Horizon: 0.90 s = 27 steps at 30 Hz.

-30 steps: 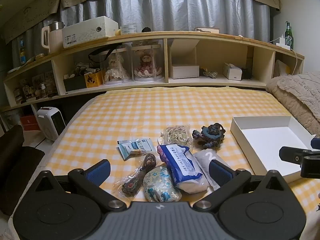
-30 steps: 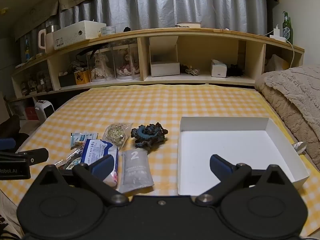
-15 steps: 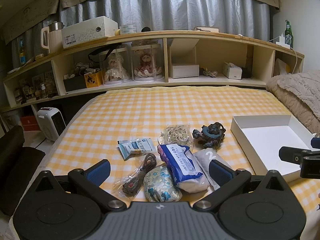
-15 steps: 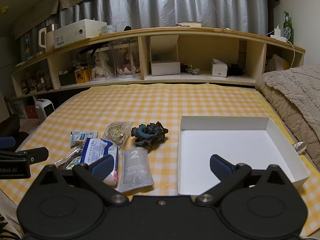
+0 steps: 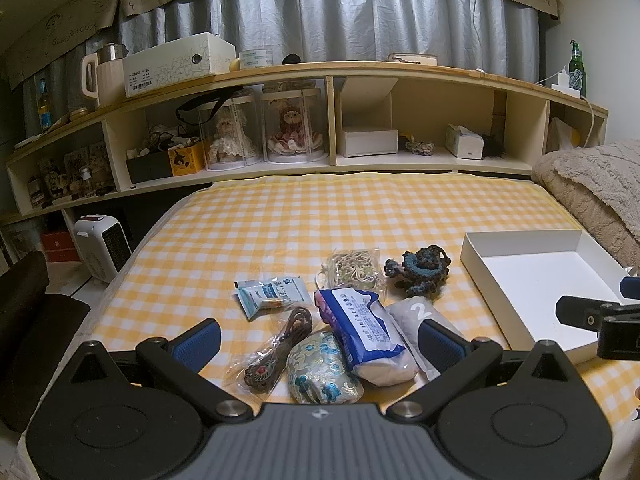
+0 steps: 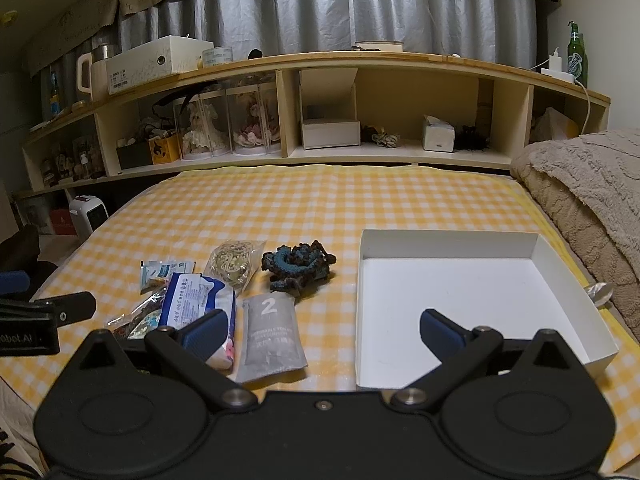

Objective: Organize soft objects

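Both grippers hang wide open and empty above a yellow checked bedspread point(image 5: 280, 216). The left gripper point(image 5: 318, 340) faces a cluster of soft packets: a blue-and-white pack point(image 5: 360, 320), a grey pouch point(image 6: 272, 336) marked 2, and a crocheted knot point(image 6: 298, 264). The right gripper point(image 6: 322, 330) overhangs the white tray point(image 6: 532, 248) just beside them.

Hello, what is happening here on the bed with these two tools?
A person holds two claws above a yellow checked bed cover. Both the left claw and the right claw are open and hold nothing. A pile of soft things lies untouched: a blue-white pack, a grey pouch marked 2, a dark crochet piece, a floral pouch. The white tray beside them has nothing in it, so sorting has not started.
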{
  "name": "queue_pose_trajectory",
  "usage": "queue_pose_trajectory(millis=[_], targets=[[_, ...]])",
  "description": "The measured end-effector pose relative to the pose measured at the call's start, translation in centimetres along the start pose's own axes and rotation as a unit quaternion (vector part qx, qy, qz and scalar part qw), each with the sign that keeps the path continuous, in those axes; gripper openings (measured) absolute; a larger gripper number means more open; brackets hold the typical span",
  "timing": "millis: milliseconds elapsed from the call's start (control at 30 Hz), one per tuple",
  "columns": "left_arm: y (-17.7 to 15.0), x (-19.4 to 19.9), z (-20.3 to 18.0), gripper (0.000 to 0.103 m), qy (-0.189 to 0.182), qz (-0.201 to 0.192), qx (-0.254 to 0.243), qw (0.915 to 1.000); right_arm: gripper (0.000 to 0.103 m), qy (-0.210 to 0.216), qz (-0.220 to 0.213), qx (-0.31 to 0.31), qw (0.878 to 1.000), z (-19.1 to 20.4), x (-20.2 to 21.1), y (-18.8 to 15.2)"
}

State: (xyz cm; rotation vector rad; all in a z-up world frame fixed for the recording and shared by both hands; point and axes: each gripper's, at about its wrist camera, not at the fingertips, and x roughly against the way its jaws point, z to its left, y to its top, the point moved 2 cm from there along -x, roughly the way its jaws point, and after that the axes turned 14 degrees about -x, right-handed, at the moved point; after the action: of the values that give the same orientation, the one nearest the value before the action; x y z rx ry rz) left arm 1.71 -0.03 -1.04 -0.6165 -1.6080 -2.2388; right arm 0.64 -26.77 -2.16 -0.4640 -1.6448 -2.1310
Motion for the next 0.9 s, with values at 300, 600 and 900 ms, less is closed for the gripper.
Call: queue_pose_trajectory(millis=[300, 600, 900], targets=[[0.13, -0.14, -0.37, 0.103, 0.0, 0.0, 0.0, 1.0, 0.103, 0.0, 0.001, 0.0, 1.0, 0.04, -0.12, -0.16], [0.13, -0.13, -0.37, 0.103, 0.0, 0.0, 0.0, 1.0, 0.103, -0.002, 0.003, 0.002, 1.0, 0.02, -0.18, -0.02], [0.13, -0.13, -0.37, 0.103, 0.0, 0.0, 0.0, 1.0, 0.103, -0.003, 0.005, 0.002, 1.0, -0.06, 0.03, 0.16]])
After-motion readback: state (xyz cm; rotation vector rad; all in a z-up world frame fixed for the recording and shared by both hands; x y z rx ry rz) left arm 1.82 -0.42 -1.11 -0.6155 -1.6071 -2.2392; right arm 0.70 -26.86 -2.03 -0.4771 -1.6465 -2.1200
